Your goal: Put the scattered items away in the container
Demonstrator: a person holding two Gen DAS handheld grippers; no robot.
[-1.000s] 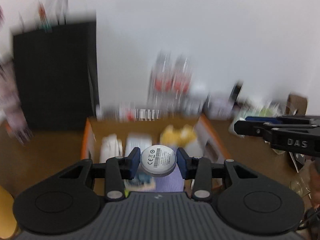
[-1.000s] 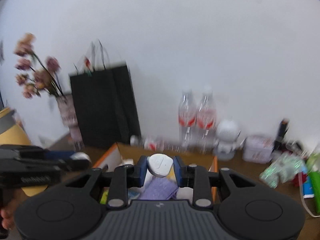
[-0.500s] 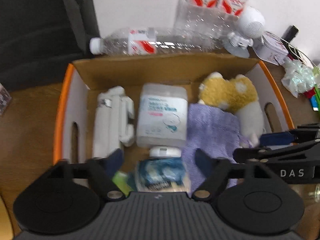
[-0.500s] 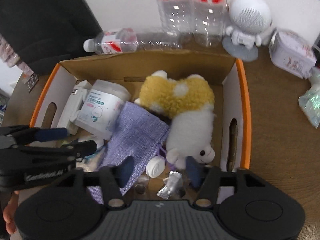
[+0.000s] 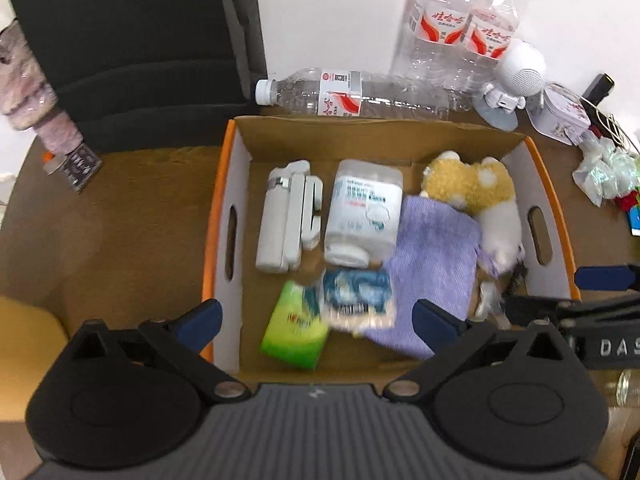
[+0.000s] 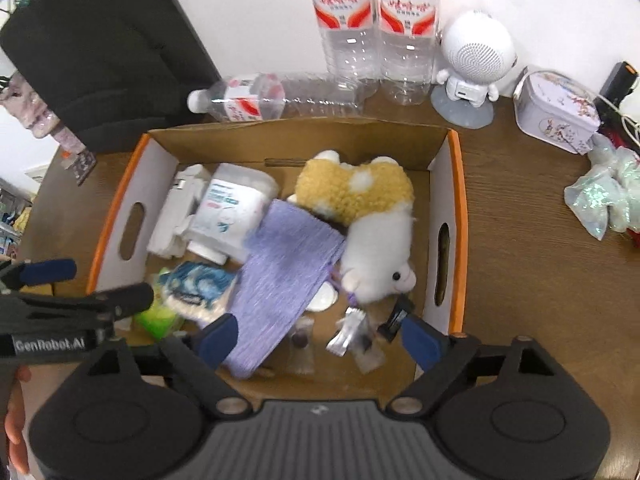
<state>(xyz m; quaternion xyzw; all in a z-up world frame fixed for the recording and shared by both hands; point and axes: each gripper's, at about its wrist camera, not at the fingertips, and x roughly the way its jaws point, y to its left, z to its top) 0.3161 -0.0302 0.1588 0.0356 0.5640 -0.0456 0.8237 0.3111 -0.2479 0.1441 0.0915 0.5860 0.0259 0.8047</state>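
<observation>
Left gripper (image 5: pixel 316 316) jaws spread wide, nothing between the pads; right gripper (image 6: pixel 320 334) likewise apart and empty. Both have just been opening; a second ago the left clamped a round white disc and the right a small white piece, and both grippers now tilt down over the box (image 5: pixel 224 216). Judgement: both pieces were dropped inside, so this pair of deliveries looks done. A small white round piece (image 6: pixel 322 300) lies by the purple cloth (image 6: pixel 280 264), possibly one of them; cannot tell which. Box is open-topped cardboard, orange rim, white walls with handle slots, sitting on the brown table (image 6: pixel 540 280). Inside: plush toy (image 6: pixel 372 232), white tub (image 5: pixel 364 208), green pack (image 5: pixel 296 332), foil wrappers (image 6: pixel 348 332). Bottles (image 6: pixel 376 24) and speaker (image 6: pixel 476 52) stand behind, outside
</observation>
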